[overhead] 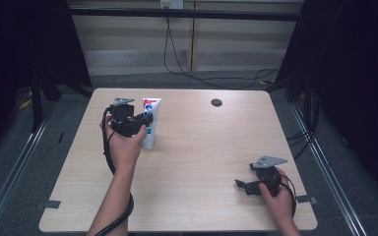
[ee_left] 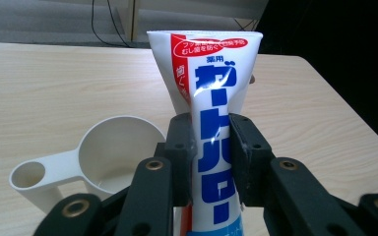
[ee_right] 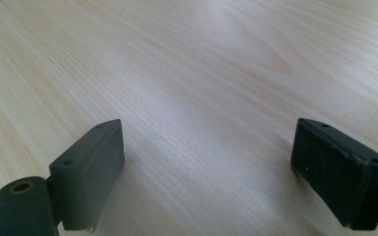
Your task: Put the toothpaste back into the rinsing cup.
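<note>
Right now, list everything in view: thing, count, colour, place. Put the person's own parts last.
toothpaste tube: one, white with blue and red print, upright, clamped between the left gripper's jaws, far-left part of the table.
measuring cup: one, cream, on the table just beside the tube.
table: one, light wood, with a dark round hole near its far edge.
cables: black, on the floor beyond the table.
left gripper: one, black, shut on the tube.
right gripper: one, black, open, low at the table's near-right.
hands: two, left hand, right hand.
</note>
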